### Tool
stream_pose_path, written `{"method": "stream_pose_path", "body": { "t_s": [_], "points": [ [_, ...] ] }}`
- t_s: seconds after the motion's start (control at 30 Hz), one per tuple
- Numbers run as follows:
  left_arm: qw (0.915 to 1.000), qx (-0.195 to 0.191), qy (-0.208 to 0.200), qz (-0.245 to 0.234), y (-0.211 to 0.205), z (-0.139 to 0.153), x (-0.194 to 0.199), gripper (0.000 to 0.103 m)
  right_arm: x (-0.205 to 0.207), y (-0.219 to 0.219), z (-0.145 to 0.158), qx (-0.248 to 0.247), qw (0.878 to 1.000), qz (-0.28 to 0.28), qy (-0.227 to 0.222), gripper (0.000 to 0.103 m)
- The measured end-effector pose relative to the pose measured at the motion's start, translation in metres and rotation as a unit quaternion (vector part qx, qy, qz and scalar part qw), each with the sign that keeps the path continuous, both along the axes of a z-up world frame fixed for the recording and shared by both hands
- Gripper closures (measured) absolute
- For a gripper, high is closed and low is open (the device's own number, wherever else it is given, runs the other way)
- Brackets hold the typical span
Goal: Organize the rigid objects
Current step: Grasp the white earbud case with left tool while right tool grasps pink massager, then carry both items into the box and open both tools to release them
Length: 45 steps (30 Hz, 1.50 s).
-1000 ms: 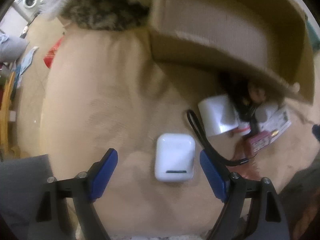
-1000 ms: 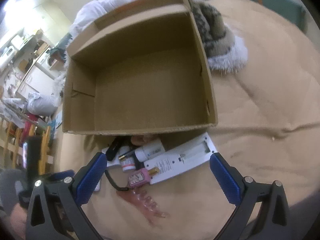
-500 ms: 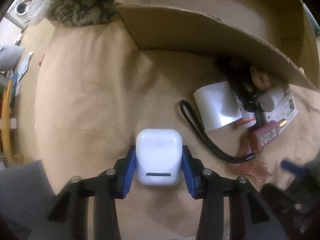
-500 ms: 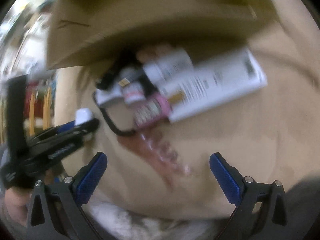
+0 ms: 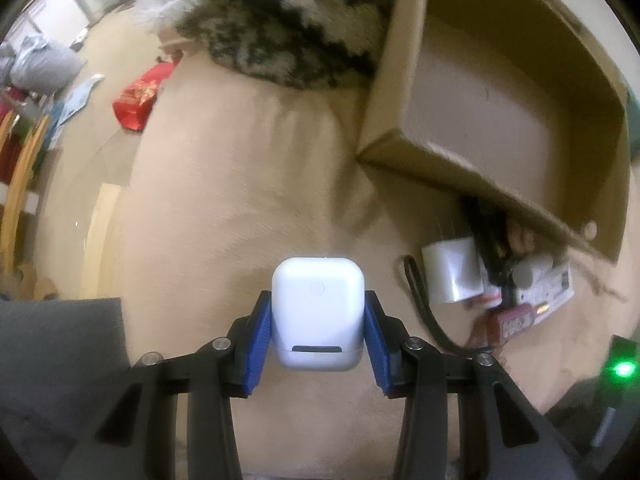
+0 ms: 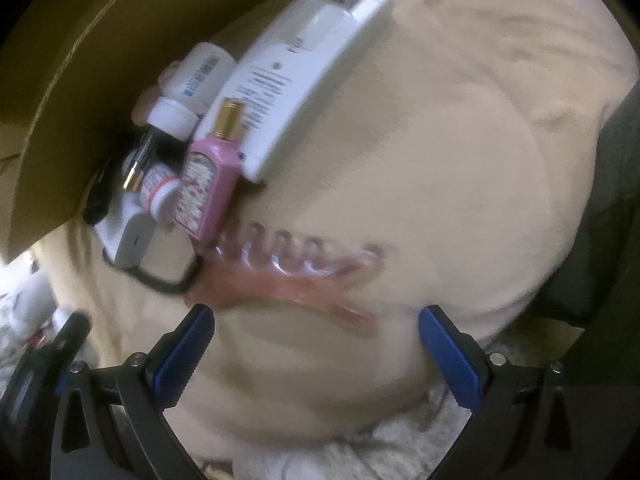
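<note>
The left gripper [image 5: 318,326] has just clamped down on the white earbud case [image 5: 318,314], blue pads pressed against both of its sides, so it's properly held, over the open middle of the beige blanket [image 5: 240,184]. The cardboard box [image 5: 500,112] sits toward the blanket's far right, open and looking empty from here, with a furry black-and-white throw [image 5: 288,28] beside its left wall.

The right gripper [image 6: 316,344] has its jaws spread wide with nothing between them, pointing down just short of the translucent pink hair claw [image 6: 288,280]. Past the claw, the rest of the pile is tucked against the box's near wall: a pink bottle [image 6: 210,188] with a gold cap, a white remote [image 6: 304,76], a white pill bottle [image 6: 196,80] and a black strap [image 6: 160,280]. Pretty blurry there, smaller bits are hard to tell.
</note>
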<state>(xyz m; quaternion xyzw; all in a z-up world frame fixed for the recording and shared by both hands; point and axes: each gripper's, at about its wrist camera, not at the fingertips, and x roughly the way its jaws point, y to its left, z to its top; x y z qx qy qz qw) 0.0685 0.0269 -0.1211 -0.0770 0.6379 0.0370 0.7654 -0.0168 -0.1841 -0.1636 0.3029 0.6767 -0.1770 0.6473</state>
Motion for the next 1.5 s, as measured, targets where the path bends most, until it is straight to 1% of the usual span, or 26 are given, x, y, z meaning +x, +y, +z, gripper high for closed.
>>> {"method": "stream_pose_path", "body": {
  "t_s": [0.03,0.1,0.13,0.23,0.3,0.37,0.43,0.53,0.7,0.73,0.83,0.9,0.97,1.03,1.1,1.13,1.17,1.27,1.33,1.37,1.5],
  "points": [
    [1.0000,-0.002,-0.002,0.005,0.004,0.004,-0.006,0.063,0.006,0.002,-0.001,-0.008,1.000,-0.009,-0.003,0.000],
    [0.9999,-0.006,-0.004,0.010,0.006,0.009,-0.001,0.063,0.011,0.008,0.002,-0.027,0.999,-0.025,-0.016,0.000],
    [0.9999,-0.009,-0.004,0.010,0.006,0.008,0.000,0.063,0.014,0.009,0.003,-0.034,0.999,-0.032,-0.015,0.000],
    [0.9997,-0.020,0.002,0.011,0.008,0.010,-0.001,0.063,0.021,0.010,0.004,-0.040,0.998,-0.055,0.000,0.000],
    [0.9995,-0.029,0.003,0.012,0.003,0.010,-0.002,0.063,0.027,0.011,0.005,-0.053,0.997,-0.063,0.011,0.000],
    [0.9994,-0.031,-0.001,0.011,0.001,0.011,-0.003,0.063,0.045,0.013,0.007,-0.089,0.995,-0.030,0.018,0.000],
    [0.9995,-0.032,-0.003,0.008,0.000,0.011,-0.002,0.063,0.051,0.018,0.007,-0.118,0.993,-0.004,0.001,0.000],
    [0.9994,-0.034,-0.004,0.007,-0.009,0.012,-0.005,0.063,0.055,0.024,0.012,-0.138,0.990,0.029,-0.024,0.000],
    [0.9995,-0.029,-0.005,0.009,-0.010,0.013,-0.006,0.063,0.055,0.024,0.023,-0.120,0.990,0.064,-0.044,0.000],
    [0.9996,-0.027,-0.006,0.009,-0.009,0.013,-0.006,0.063,0.048,0.022,0.021,-0.120,0.988,0.080,-0.047,0.000],
    [0.9996,-0.024,-0.006,0.013,-0.005,0.010,-0.003,0.063,0.047,0.029,0.028,-0.117,0.983,0.132,-0.056,0.001],
    [0.9996,-0.023,-0.003,0.014,-0.004,0.009,-0.004,0.063,0.046,0.034,0.029,-0.107,0.976,0.180,-0.059,0.001],
    [0.9997,-0.022,-0.002,0.012,-0.003,0.008,-0.003,0.063,0.047,0.039,0.034,-0.094,0.965,0.236,-0.065,0.001],
    [0.9998,-0.019,-0.004,0.010,-0.005,0.008,-0.003,0.063,0.049,0.043,0.040,-0.085,0.954,0.280,-0.068,0.001],
    [0.9999,-0.013,-0.005,0.007,-0.007,0.008,-0.002,0.063,0.048,0.046,0.044,-0.078,0.944,0.311,-0.078,0.001],
    [0.9999,-0.011,-0.005,0.007,-0.008,0.007,-0.002,0.063,0.041,0.049,0.045,-0.081,0.939,0.325,-0.081,0.001],
    [0.9999,-0.008,-0.006,0.006,-0.009,0.007,-0.001,0.063,0.040,0.052,0.043,-0.082,0.936,0.331,-0.083,0.001],
    [1.0000,0.000,-0.006,0.003,-0.011,0.006,-0.002,0.063,0.035,0.059,0.040,-0.081,0.934,0.337,-0.086,0.001],
    [1.0000,0.004,-0.004,0.003,-0.010,0.004,-0.002,0.063,0.035,0.063,0.039,-0.090,0.932,0.341,-0.085,0.001],
    [1.0000,0.007,-0.003,0.004,-0.009,0.003,-0.002,0.063,0.030,0.067,0.032,-0.095,0.931,0.342,-0.087,0.001],
    [0.9998,0.015,-0.007,0.006,-0.008,0.003,-0.002,0.063,0.021,0.068,0.030,-0.097,0.932,0.335,-0.099,0.001]
  ]
}}
